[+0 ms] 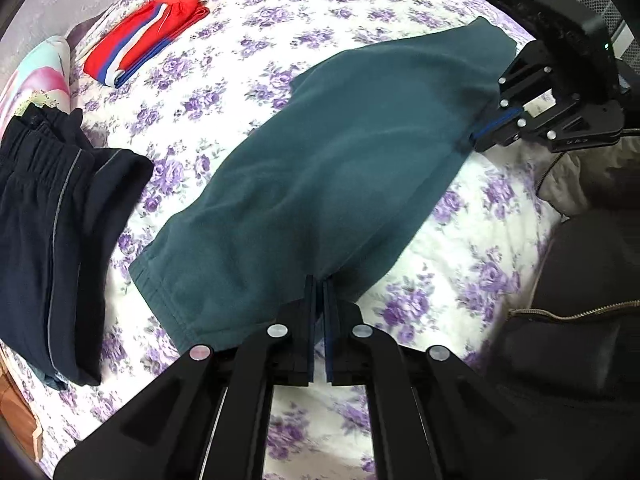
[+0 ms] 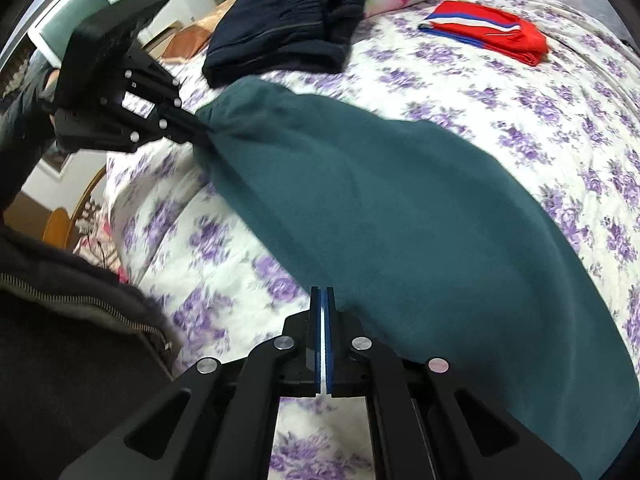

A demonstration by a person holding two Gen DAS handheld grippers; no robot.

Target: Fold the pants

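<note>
Across the floral bedspread [image 1: 360, 8], teal fleece pants [image 1: 320, 168], near edge pinched in both closed jaws

You see even, soft daylight with faint shadows. The white quilted bedspread with purple flowers [image 2: 208, 240] smears with motion blur, and both fisheye views bend and darken at the rims.
</note>
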